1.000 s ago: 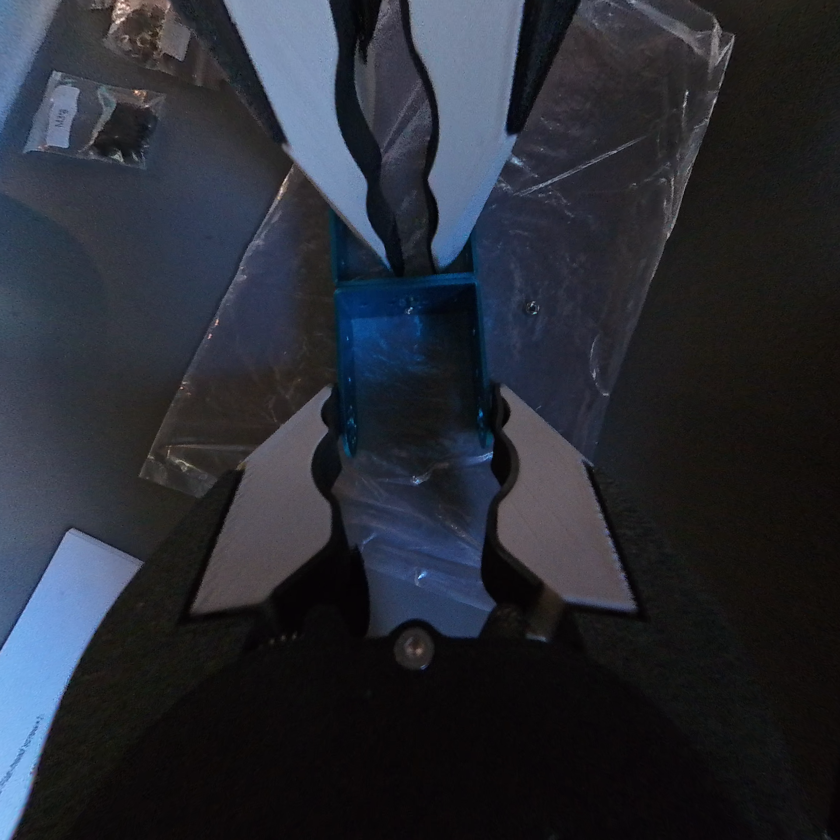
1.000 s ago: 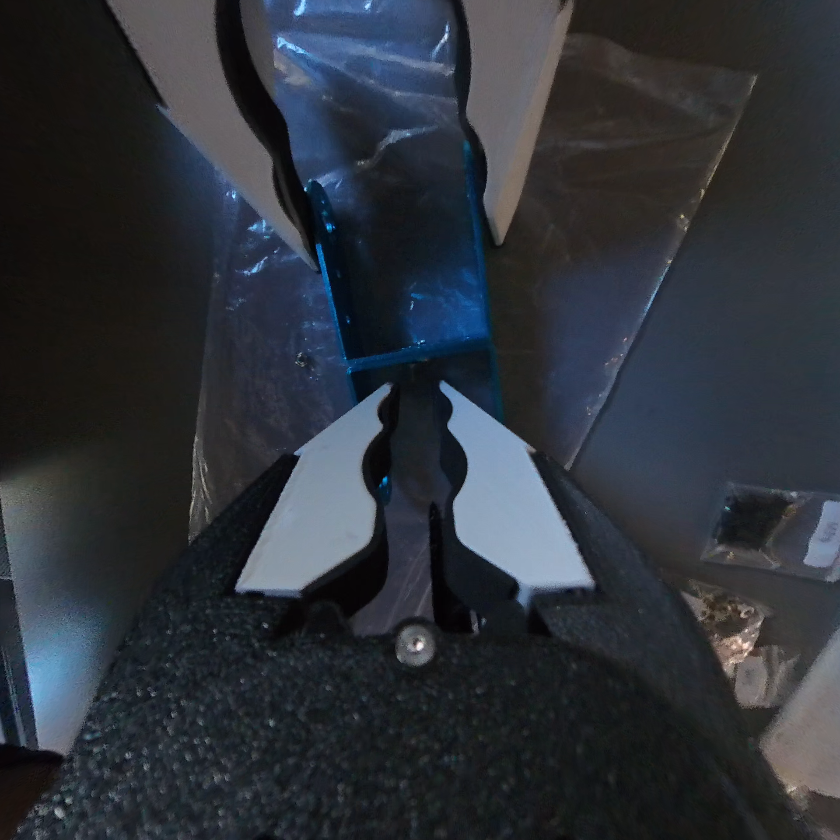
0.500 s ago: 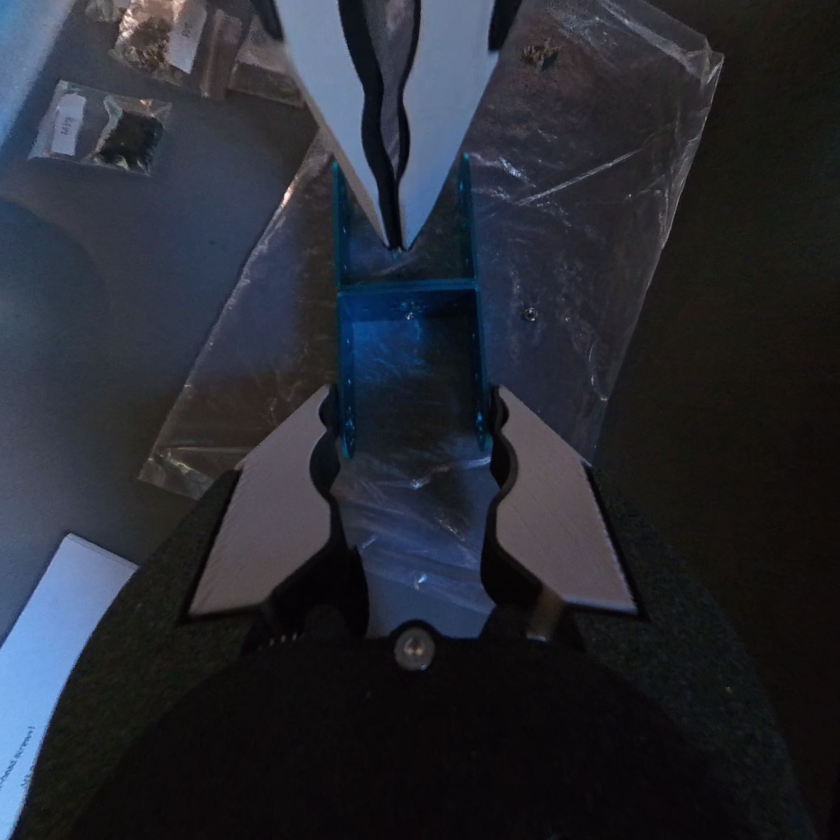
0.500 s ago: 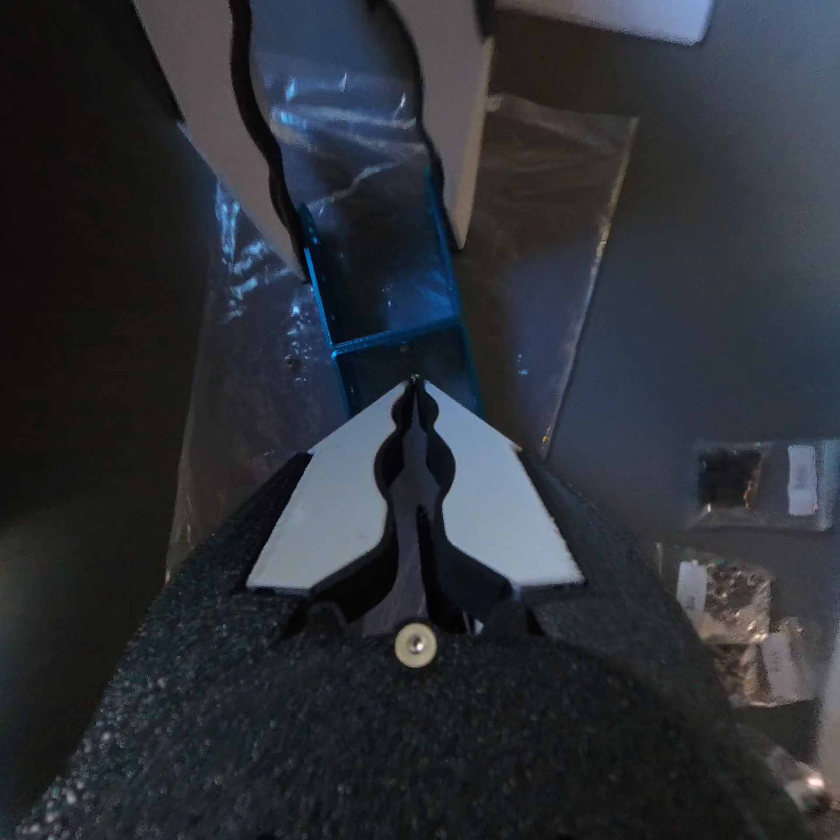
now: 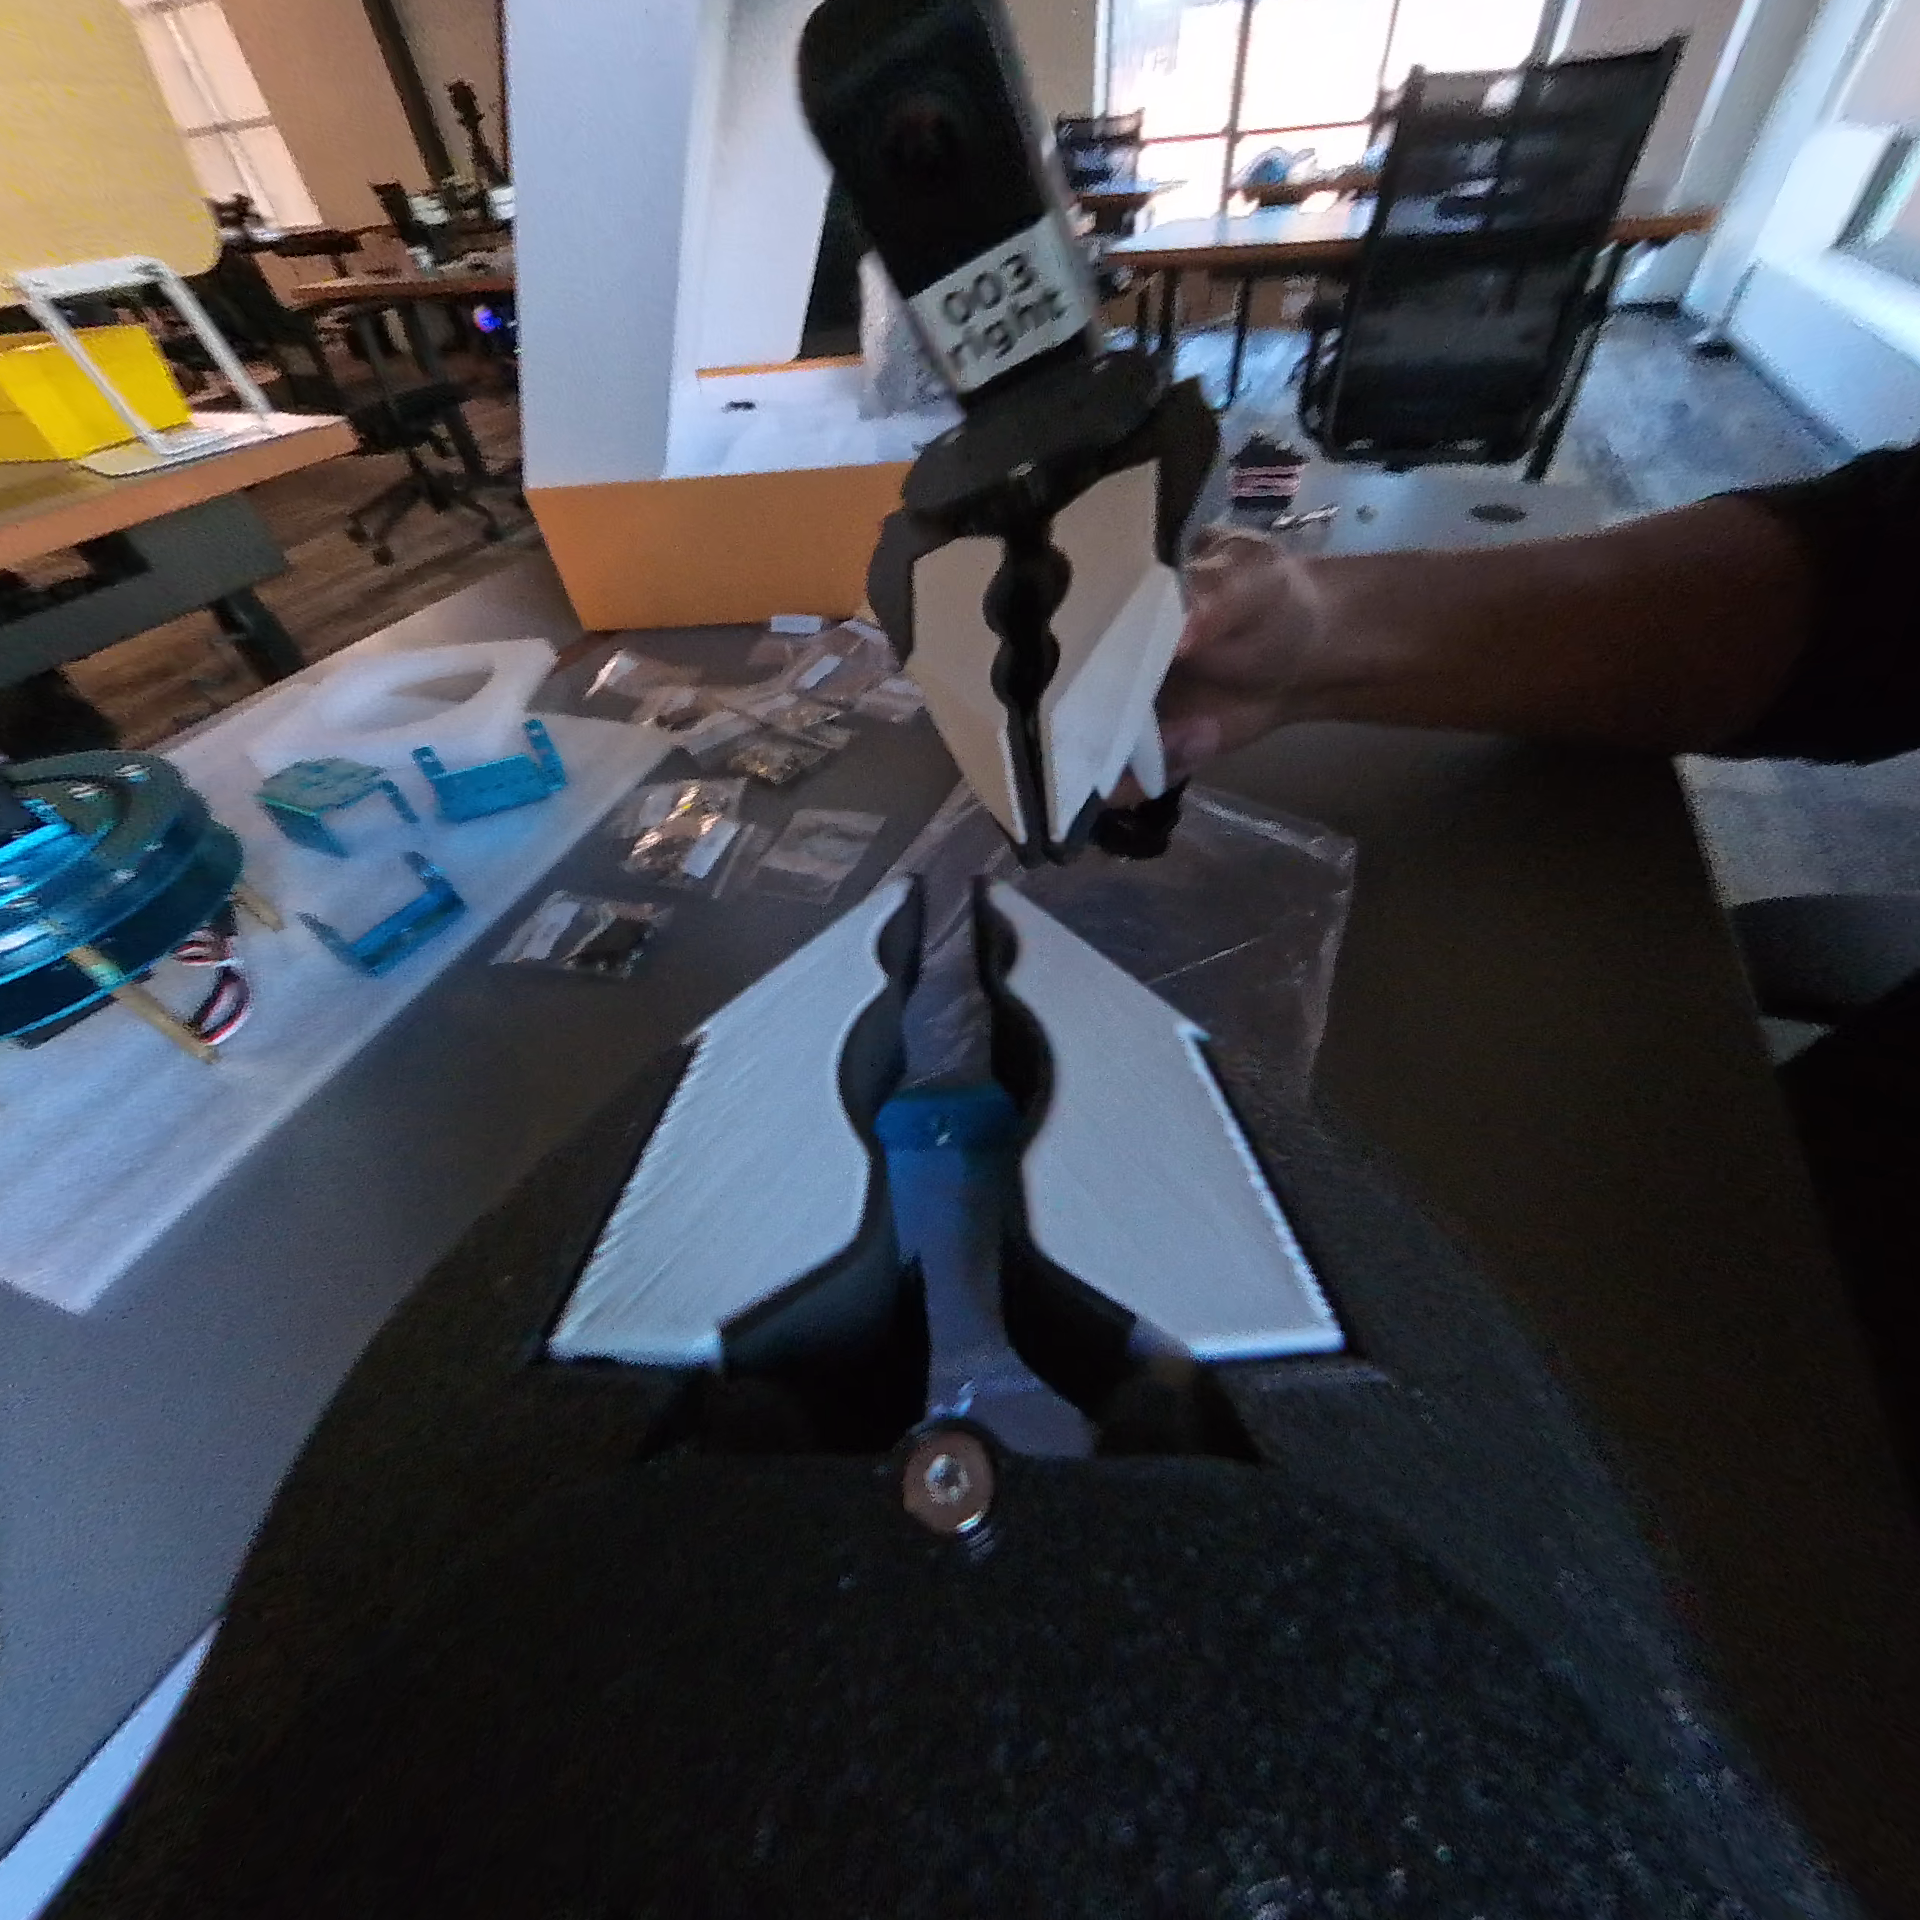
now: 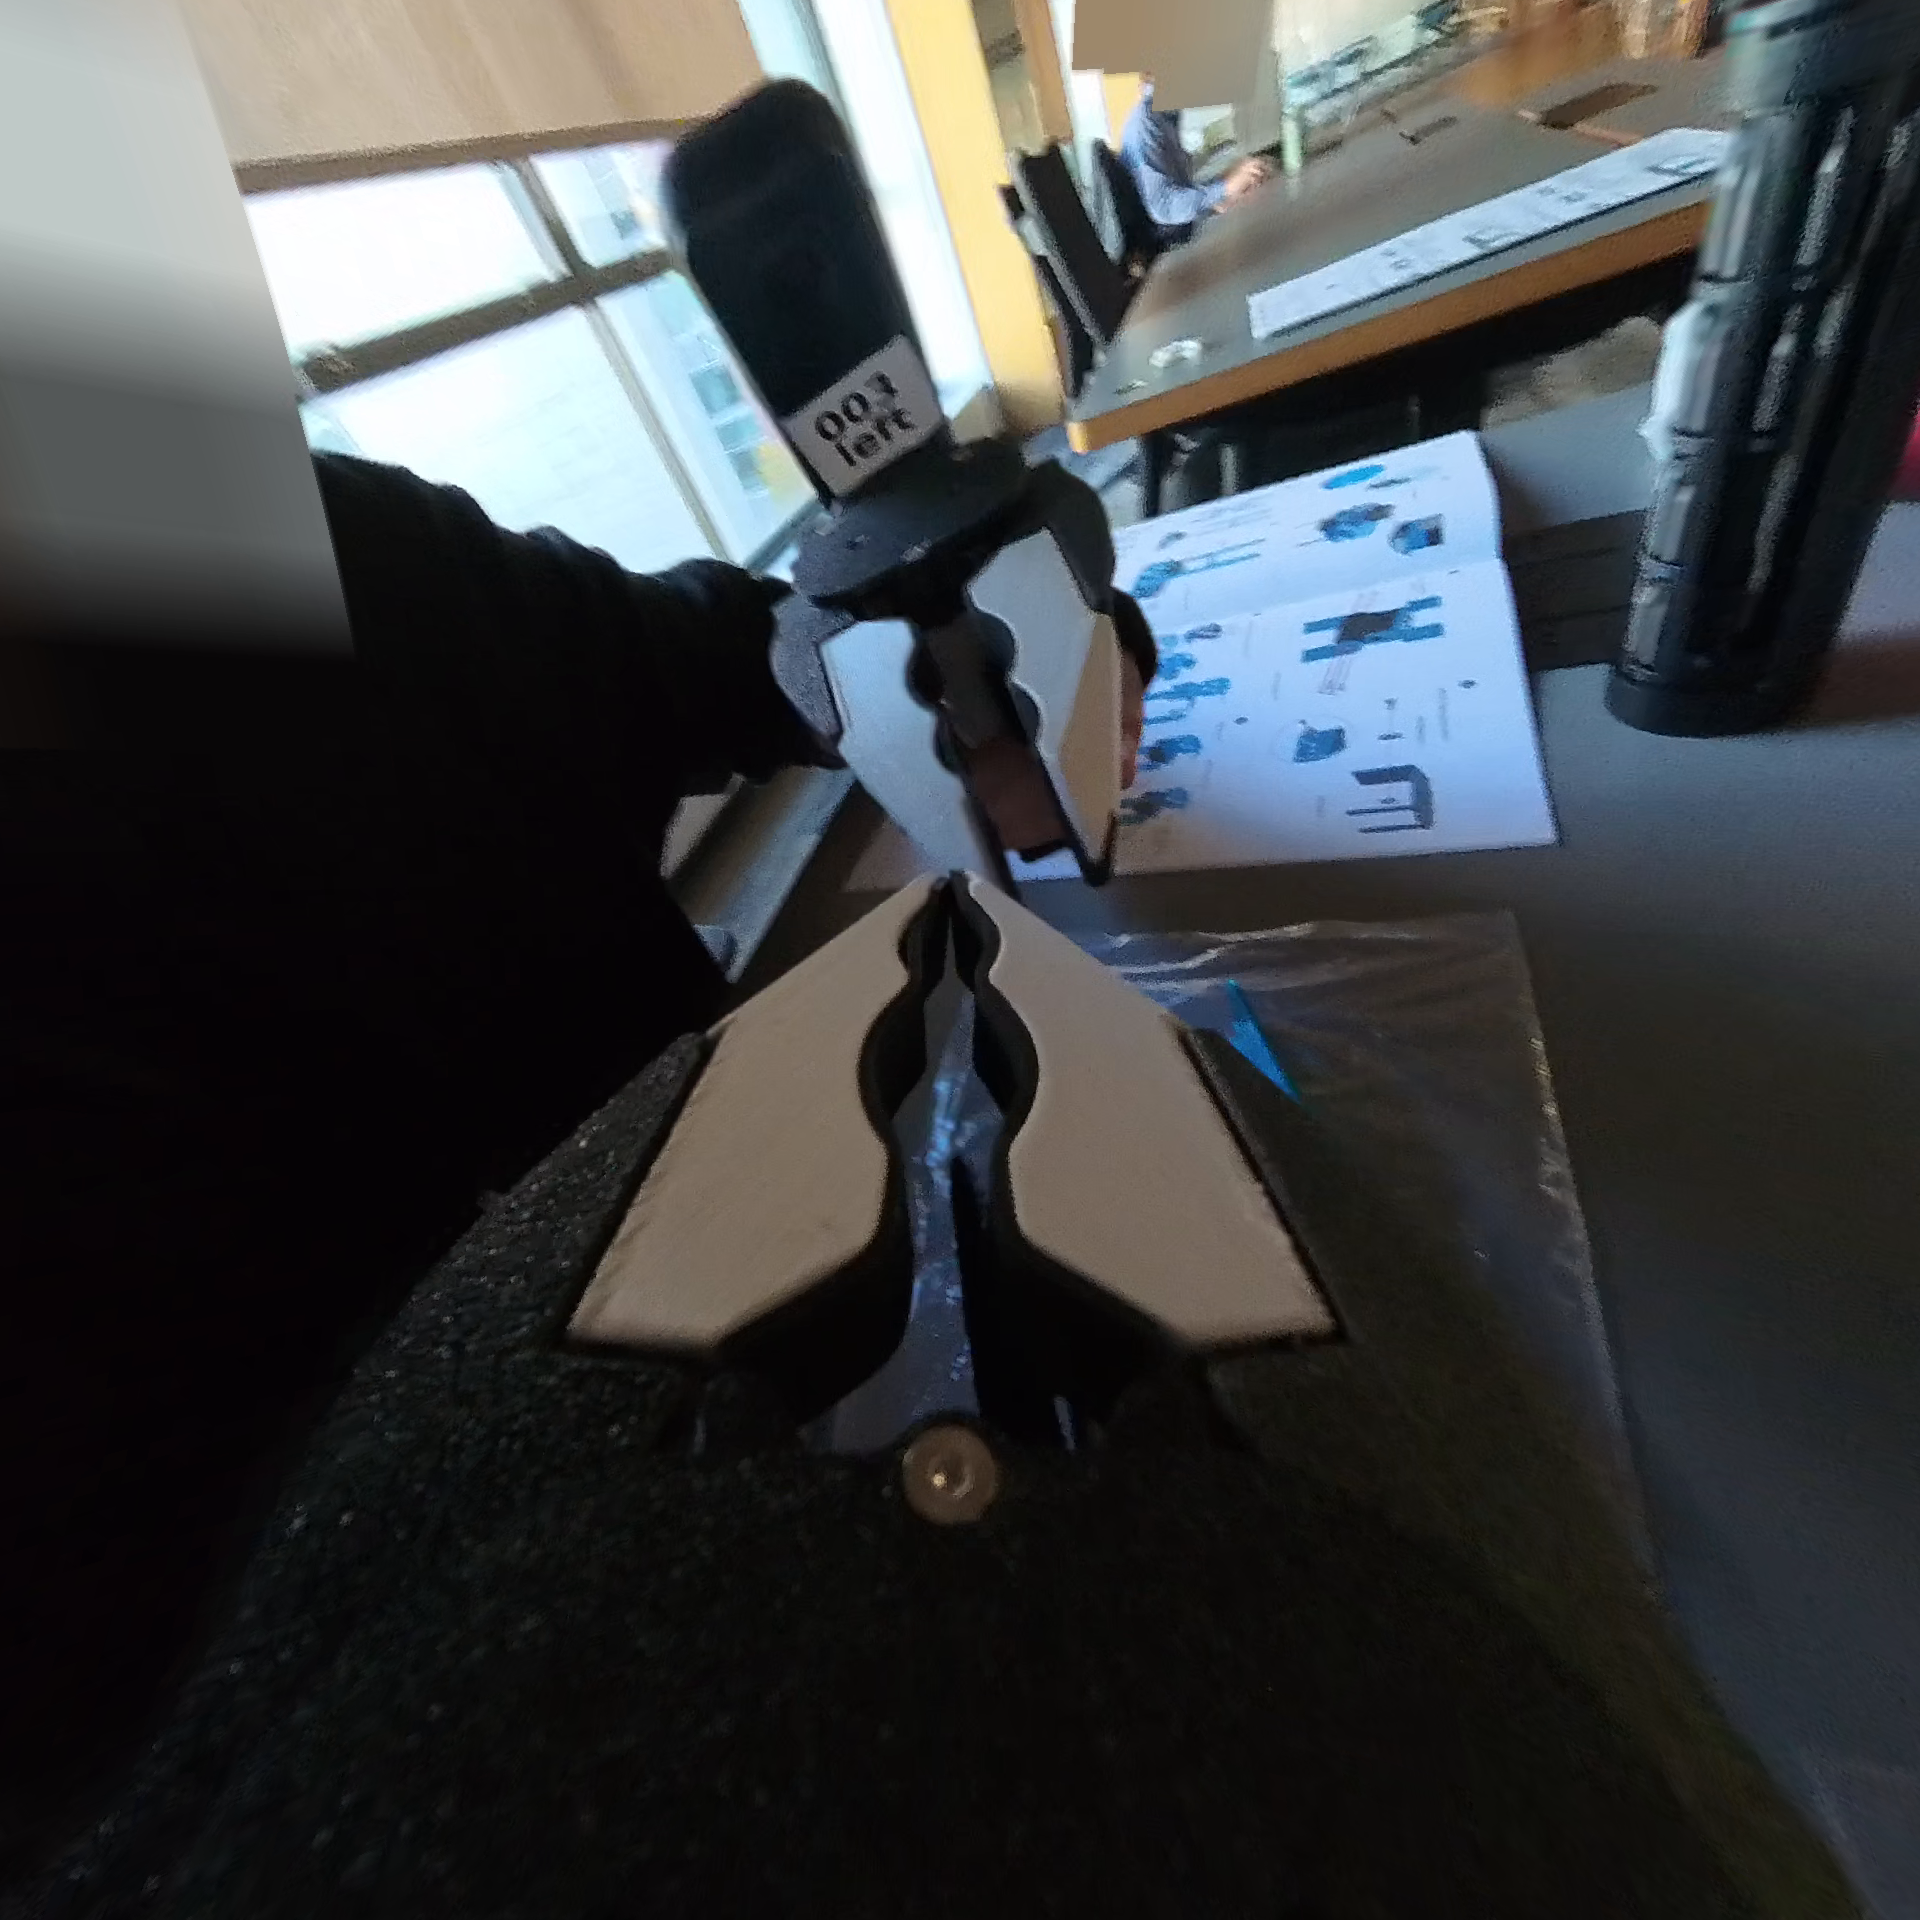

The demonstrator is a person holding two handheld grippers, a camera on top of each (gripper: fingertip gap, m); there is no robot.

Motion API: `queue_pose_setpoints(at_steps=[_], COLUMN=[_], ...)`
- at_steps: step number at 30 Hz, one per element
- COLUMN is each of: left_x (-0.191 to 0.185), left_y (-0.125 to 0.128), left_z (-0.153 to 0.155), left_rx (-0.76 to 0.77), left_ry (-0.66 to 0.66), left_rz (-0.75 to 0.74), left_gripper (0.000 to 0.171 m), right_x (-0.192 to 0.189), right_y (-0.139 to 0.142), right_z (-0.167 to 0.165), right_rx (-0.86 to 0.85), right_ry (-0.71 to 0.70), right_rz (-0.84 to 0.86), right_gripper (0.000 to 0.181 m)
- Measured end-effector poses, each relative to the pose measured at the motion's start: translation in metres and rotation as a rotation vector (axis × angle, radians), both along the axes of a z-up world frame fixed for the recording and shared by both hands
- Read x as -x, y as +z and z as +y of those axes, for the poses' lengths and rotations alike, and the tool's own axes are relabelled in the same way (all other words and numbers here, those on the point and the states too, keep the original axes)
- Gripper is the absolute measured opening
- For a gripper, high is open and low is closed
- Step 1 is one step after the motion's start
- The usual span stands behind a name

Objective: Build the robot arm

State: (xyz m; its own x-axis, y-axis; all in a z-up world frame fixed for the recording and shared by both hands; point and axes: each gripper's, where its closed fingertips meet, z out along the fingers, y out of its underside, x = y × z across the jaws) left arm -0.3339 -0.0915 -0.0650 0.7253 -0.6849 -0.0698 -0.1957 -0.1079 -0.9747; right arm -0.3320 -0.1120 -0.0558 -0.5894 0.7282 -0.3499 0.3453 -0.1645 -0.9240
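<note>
Bright windows (image 5: 1236, 94) light what seems an open office with long desks (image 6: 1403, 301), a mesh chair (image 5: 1475, 260) and a white pillar (image 5: 613, 239).

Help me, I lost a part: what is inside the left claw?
A blue bracket sits between the fingers of the left claw, above a clear plastic bag. Its lower part is hidden by the claw's body.

Each gripper handle carried a white label with dark printed characters: one on the right gripper (image 5: 1044, 852), one on the left gripper (image 6: 1049, 868). An open instruction booklet (image 6: 1340, 675) showed blue diagrams; its print was too small to read.
</note>
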Motion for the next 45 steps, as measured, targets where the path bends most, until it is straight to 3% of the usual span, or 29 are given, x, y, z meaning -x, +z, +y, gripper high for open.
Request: queue_pose_setpoints(at_steps=[1, 4, 6, 8, 10, 15, 18, 20, 26, 29, 35, 40, 45], left_x=[0.006, 0.023, 0.02, 0.023, 0.02, 0.024, 0.019, 0.013, 0.022, 0.019, 0.021, 0.04, 0.048], left_y=[-0.003, -0.013, -0.027, -0.035, -0.046, -0.056, -0.065, -0.069, -0.093, -0.101, -0.104, -0.104, -0.101], left_z=[0.004, 0.013, 0.006, 0.001, -0.017, -0.036, -0.047, -0.053, -0.043, -0.039, -0.035, -0.033, -0.035], left_rx=[-0.004, 0.008, 0.091, 0.14, 0.192, 0.221, 0.205, 0.207, 0.278, 0.298, 0.353, 0.356, 0.367], left_ry=[0.033, 0.093, 0.011, -0.024, -0.138, -0.146, -0.109, -0.072, 0.138, 0.117, 0.019, -0.005, 0.032], left_rz=[0.046, 0.142, 0.169, 0.215, 0.284, 0.35, 0.417, 0.427, 0.432, 0.423, 0.38, 0.438, 0.388], left_gripper=[0.0, 0.0, 0.0, 0.0, 0.001, 0.01, 0.01, 0.01, 0.025, 0.023, 0.003, 0.005, 0.017], right_x=[0.001, -0.003, -0.007, -0.013, -0.019, -0.038, -0.036, -0.027, 0.001, 0.008, 0.011, 0.014, 0.02], right_y=[-0.006, -0.022, -0.033, -0.045, -0.056, -0.102, -0.097, -0.096, -0.114, -0.117, -0.119, -0.121, -0.119], right_z=[0.002, 0.007, 0.009, -0.001, -0.011, 0.003, 0.005, -0.013, -0.033, -0.027, -0.026, -0.029, -0.026], right_rx=[-0.051, -0.149, -0.233, -0.291, -0.364, -0.685, -0.594, -0.523, -0.644, -0.728, -0.712, -0.756, -0.788], right_ry=[-0.022, -0.049, -0.089, -0.057, -0.021, -0.016, -0.039, -0.001, -0.067, -0.123, -0.126, -0.113, -0.12], right_rz=[-0.019, -0.115, -0.143, -0.179, -0.219, -0.391, -0.401, -0.367, -0.346, -0.323, -0.335, -0.341, -0.343], right_gripper=[0.0, 0.0, 0.0, 0.0, 0.006, 0.011, 0.018, 0.018, 0.026, 0.023, 0.02, 0.02, 0.018])
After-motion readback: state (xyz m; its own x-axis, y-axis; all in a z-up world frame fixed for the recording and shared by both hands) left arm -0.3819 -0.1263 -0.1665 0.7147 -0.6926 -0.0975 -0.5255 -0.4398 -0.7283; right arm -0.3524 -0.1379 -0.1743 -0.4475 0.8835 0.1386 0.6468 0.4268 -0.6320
